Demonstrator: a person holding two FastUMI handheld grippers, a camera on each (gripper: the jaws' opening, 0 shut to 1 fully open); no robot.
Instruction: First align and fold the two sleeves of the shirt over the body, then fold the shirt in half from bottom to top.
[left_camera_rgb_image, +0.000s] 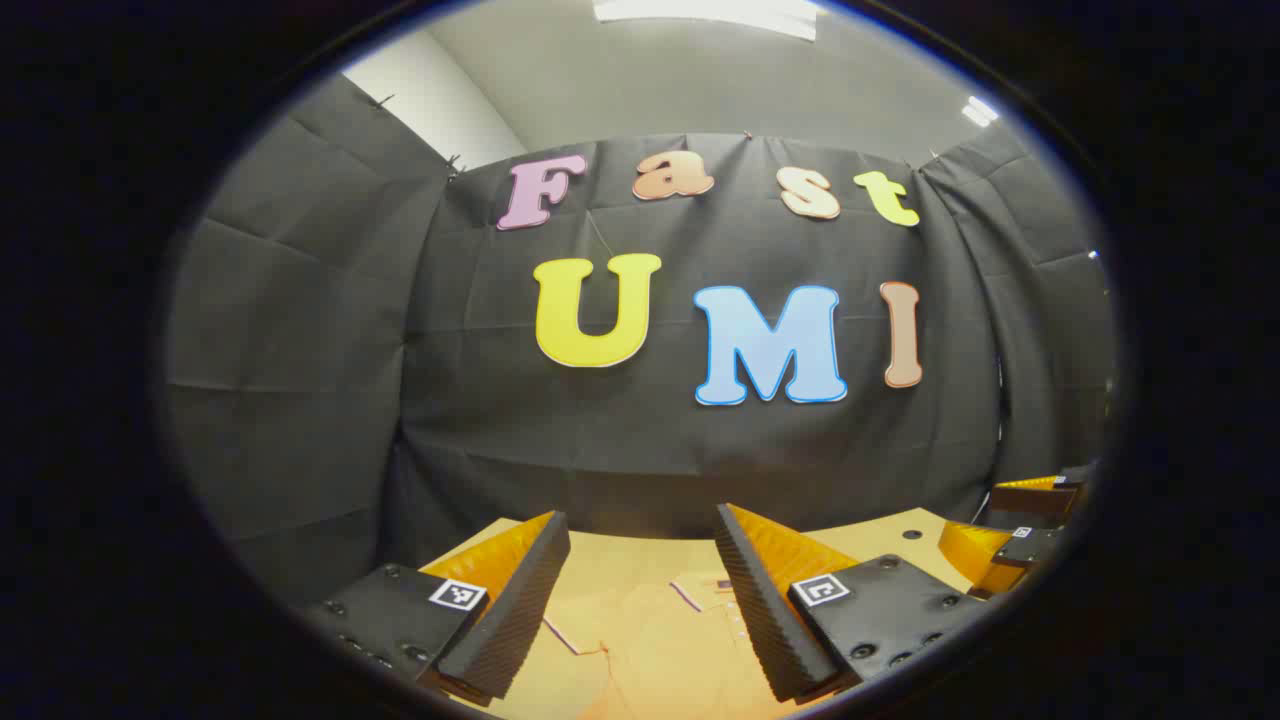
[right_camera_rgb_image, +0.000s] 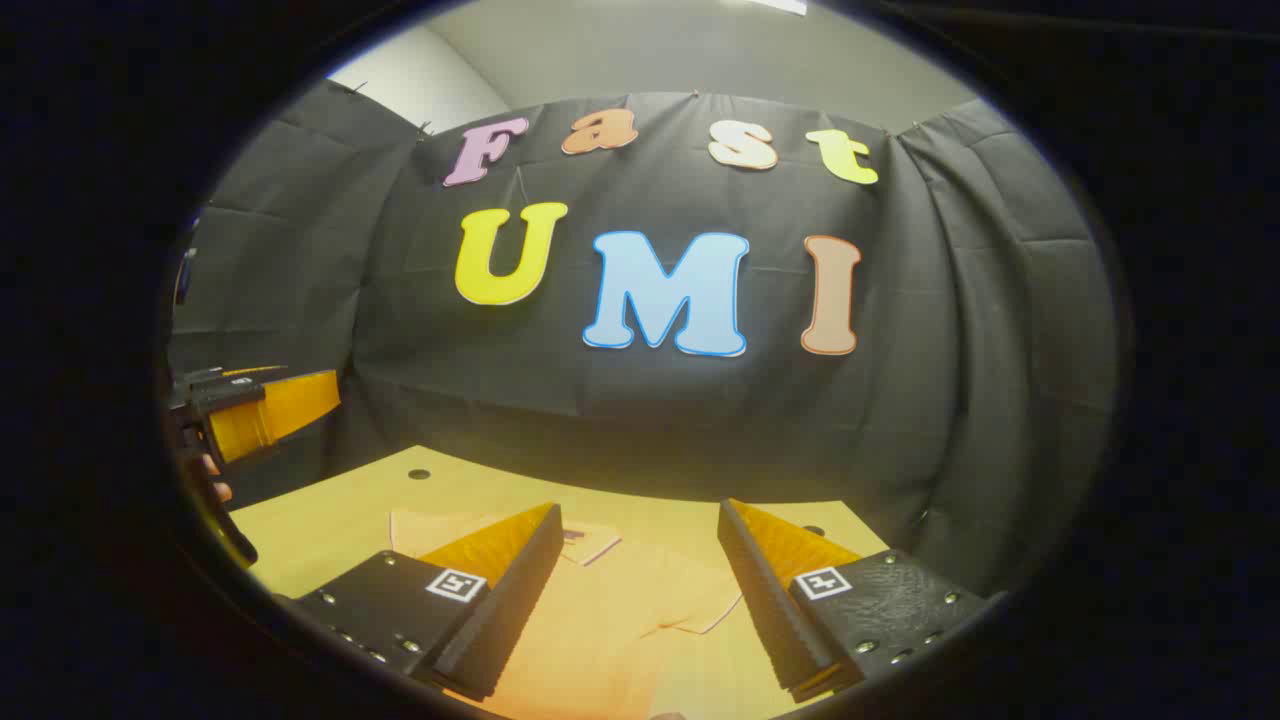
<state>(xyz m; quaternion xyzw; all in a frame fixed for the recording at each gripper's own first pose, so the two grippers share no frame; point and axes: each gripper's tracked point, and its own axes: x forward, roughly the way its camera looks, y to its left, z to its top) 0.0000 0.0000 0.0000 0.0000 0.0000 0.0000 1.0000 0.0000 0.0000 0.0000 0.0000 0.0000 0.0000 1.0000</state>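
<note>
A pale orange shirt (left_camera_rgb_image: 650, 640) lies flat on the wooden table (left_camera_rgb_image: 880, 535), its collar end toward the wall. In the left gripper view my left gripper (left_camera_rgb_image: 640, 535) hovers open above it, fingers wide apart with nothing between them. My right gripper (right_camera_rgb_image: 640, 525) is likewise open above the shirt (right_camera_rgb_image: 620, 620) in the right gripper view, with a short sleeve's edge (right_camera_rgb_image: 715, 615) showing between its fingers. The right gripper (left_camera_rgb_image: 1025, 540) also appears at the far right of the left gripper view. The left gripper (right_camera_rgb_image: 265, 405) shows at the left edge of the right gripper view, held by a hand (right_camera_rgb_image: 210, 475).
The table (right_camera_rgb_image: 340, 510) reaches back to the black cloth wall (right_camera_rgb_image: 650, 410), which wraps around three sides. Small dark holes (right_camera_rgb_image: 419, 474) mark the tabletop near its far corners.
</note>
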